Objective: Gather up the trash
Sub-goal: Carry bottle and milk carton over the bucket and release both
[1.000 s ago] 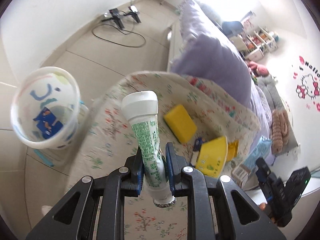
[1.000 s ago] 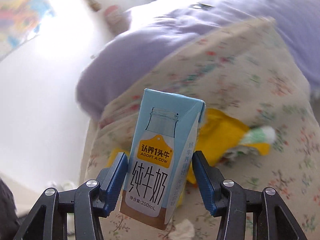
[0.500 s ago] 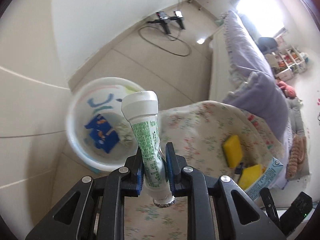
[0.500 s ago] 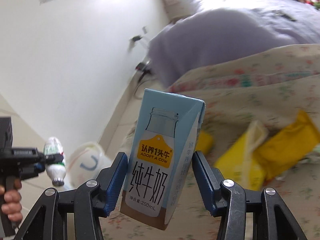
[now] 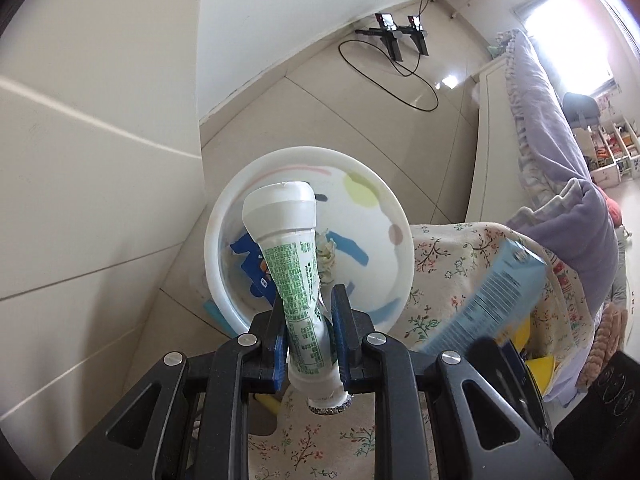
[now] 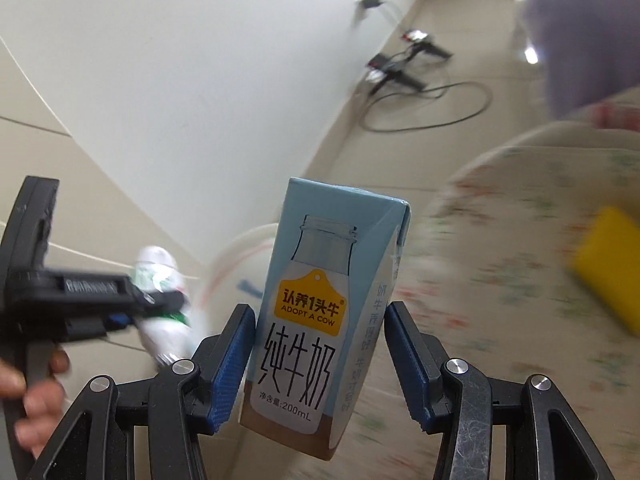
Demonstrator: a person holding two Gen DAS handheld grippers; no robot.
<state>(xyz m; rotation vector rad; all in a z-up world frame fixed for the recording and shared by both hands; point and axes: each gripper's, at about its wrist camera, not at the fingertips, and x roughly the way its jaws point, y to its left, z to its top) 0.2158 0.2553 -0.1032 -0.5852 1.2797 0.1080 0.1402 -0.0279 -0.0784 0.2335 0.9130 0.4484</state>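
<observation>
A cream floral-patterned cloth (image 5: 460, 264) covered the near right of the scene, and a yellow rectangular sponge (image 6: 612, 264) lay on it, blurred. Beyond the cloth, a lilac ruffled quilt (image 5: 552, 152) stretched along a bed toward the bright window. On the beige tiled floor (image 5: 320, 120) at the far side, a black folding stand (image 5: 394, 34) stood near the white wall (image 5: 280, 12), with a black cable (image 5: 400, 84) looped just beside it.
</observation>
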